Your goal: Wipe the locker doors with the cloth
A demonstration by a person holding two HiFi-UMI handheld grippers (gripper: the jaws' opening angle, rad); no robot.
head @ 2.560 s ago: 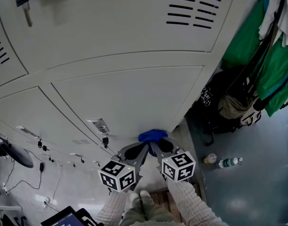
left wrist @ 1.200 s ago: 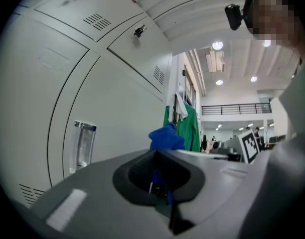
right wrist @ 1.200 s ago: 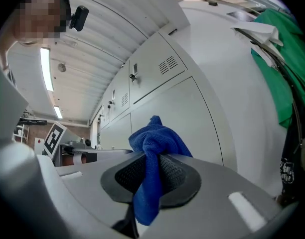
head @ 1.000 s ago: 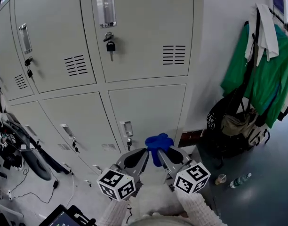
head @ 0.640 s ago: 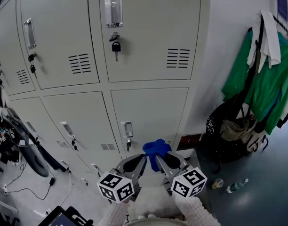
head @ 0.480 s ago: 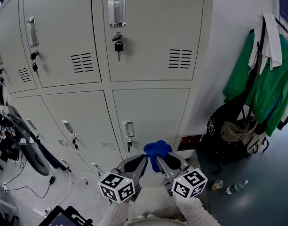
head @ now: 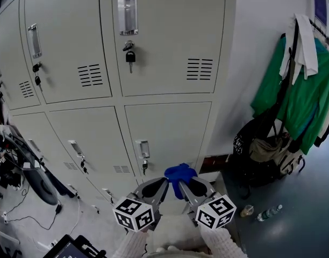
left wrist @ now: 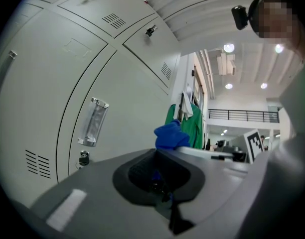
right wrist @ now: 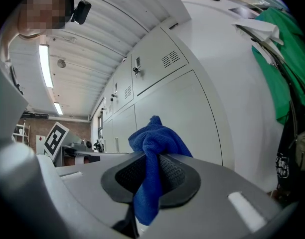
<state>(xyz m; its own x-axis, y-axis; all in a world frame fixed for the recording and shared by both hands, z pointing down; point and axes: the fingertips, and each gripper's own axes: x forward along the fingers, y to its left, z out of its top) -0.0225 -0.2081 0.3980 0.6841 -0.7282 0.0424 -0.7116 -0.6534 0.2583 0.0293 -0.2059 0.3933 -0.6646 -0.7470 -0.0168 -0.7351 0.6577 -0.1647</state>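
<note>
I am looking at the locker doors (head: 167, 130), and all of them are shut, so I am not seeing what is inside. A padlock (head: 130, 57) is hanging on the top right door. A black bag (head: 256, 149) is sitting on the floor under some green coats (head: 296, 90), and I cannot see into it.

My right claw (right wrist: 147, 180) is squeezing the blue cloth (head: 180, 172). A big bunch is poking out past the claw's tip, and a thin bit is hanging down between the pads. The cloth is in front of the bottom right door; I cannot tell if it is touching. My left claw (left wrist: 160, 183) is sitting just beside the right one, pressed together, with the cloth just past its tip.
</note>
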